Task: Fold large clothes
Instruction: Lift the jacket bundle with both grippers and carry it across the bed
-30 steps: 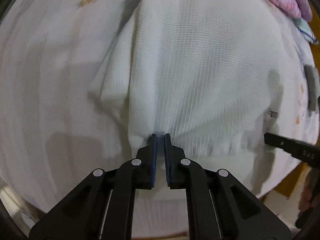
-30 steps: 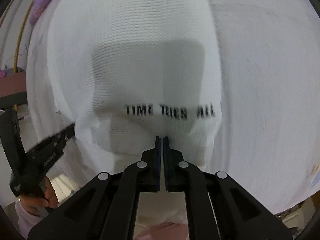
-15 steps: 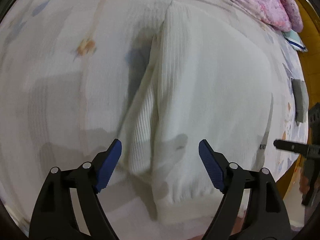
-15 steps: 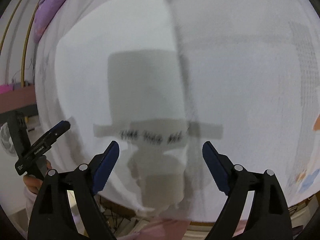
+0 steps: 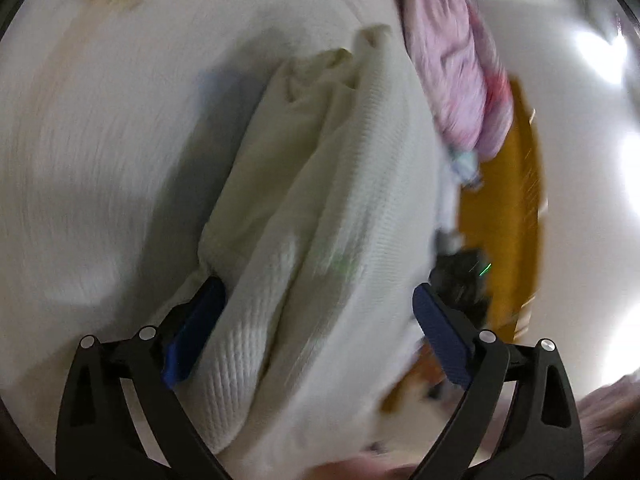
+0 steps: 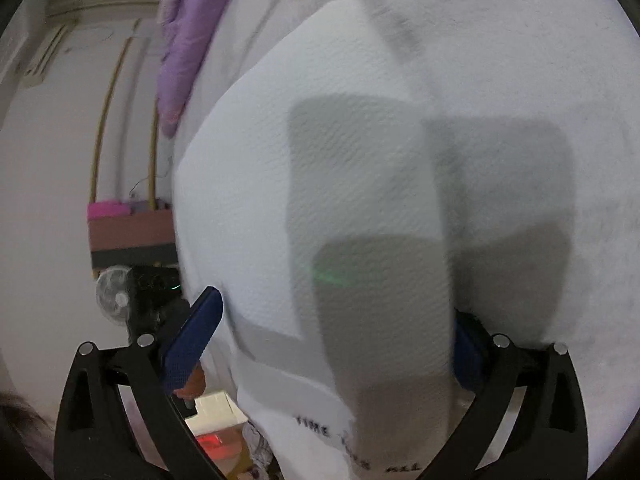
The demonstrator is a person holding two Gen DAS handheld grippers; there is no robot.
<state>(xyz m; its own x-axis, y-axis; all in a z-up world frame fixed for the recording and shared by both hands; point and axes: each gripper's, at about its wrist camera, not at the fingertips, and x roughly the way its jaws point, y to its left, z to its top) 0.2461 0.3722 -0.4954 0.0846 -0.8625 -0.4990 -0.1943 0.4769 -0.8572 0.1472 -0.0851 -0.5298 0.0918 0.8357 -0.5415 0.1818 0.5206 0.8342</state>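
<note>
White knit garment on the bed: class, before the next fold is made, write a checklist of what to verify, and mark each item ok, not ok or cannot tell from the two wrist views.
1. Left gripper open, its jaws having just been opening: ok.
2. Right gripper open, its jaws having just been opening: ok.
3. White knit garment released, lying on the bed sheet: ok.
4. Garment flat on its left side: not ok, a bunched roll of cloth runs there.
5. Printed hem lying smooth: cannot tell, blurred.
6. Pink quilt clear of the garment: cannot tell.
</note>
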